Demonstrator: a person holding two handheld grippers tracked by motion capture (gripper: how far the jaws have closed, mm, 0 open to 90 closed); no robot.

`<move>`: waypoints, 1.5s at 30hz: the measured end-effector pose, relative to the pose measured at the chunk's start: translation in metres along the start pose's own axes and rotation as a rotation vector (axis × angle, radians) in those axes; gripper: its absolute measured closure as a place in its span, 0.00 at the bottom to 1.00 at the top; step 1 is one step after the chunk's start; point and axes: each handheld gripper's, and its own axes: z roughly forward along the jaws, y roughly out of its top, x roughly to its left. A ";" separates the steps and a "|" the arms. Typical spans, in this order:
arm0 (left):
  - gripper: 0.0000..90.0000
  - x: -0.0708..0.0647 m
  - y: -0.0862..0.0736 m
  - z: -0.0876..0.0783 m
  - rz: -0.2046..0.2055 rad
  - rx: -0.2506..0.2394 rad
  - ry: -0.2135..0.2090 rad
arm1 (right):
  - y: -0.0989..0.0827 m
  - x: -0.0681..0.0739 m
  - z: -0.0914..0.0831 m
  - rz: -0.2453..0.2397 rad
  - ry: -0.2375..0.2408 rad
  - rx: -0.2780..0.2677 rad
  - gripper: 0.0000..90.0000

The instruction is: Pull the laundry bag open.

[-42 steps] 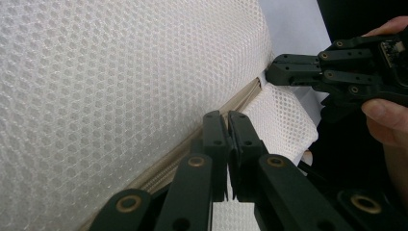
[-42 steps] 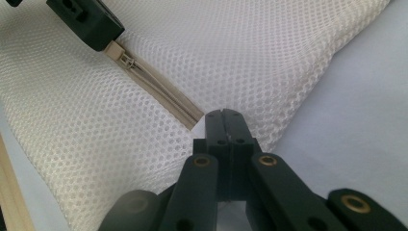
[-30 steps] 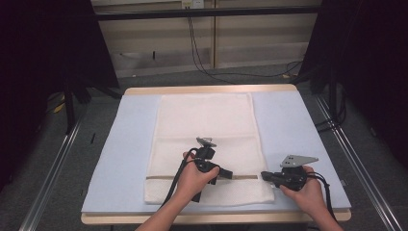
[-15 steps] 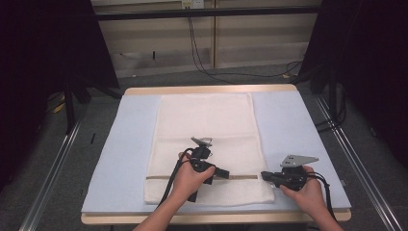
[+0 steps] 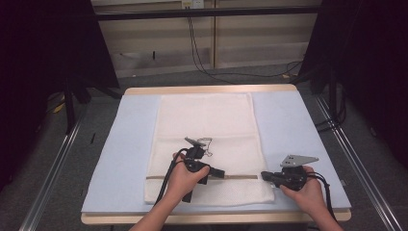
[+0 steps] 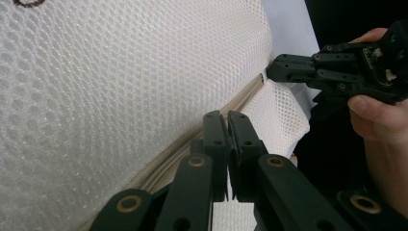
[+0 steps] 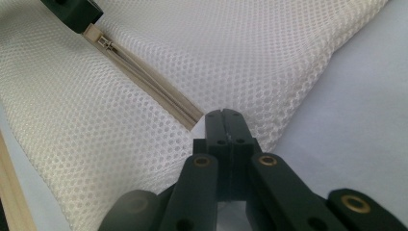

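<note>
A white mesh bag lies flat on a light-blue mat, with a beige zipper running across its near end. My left gripper points right along that zipper, its jaws shut at the zipper pull. In the left gripper view, the left gripper rests over the zipper line. My right gripper is shut on the bag's right edge, just past the zipper's end. Seen in its own view, the right gripper has mesh bunched around the tip.
The mat covers a wooden table; bare mat lies left and right of the bag. Metal rails run along both sides of the table. Cables hang on the back wall. Dark curtains flank the scene.
My left hand and gripper have shifted a little to the left along the zipper. The right hand has stayed where it was.
</note>
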 end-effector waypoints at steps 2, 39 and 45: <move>0.97 0.001 0.000 -0.002 -0.004 -0.001 -0.007 | 0.000 0.000 0.000 0.002 0.002 0.000 1.00; 0.97 0.017 -0.011 -0.030 -0.028 -0.022 0.027 | 0.000 -0.001 0.000 0.013 0.009 -0.001 1.00; 0.97 0.020 -0.013 -0.037 -0.033 -0.027 0.024 | 0.001 -0.001 0.000 -0.004 0.004 0.008 1.00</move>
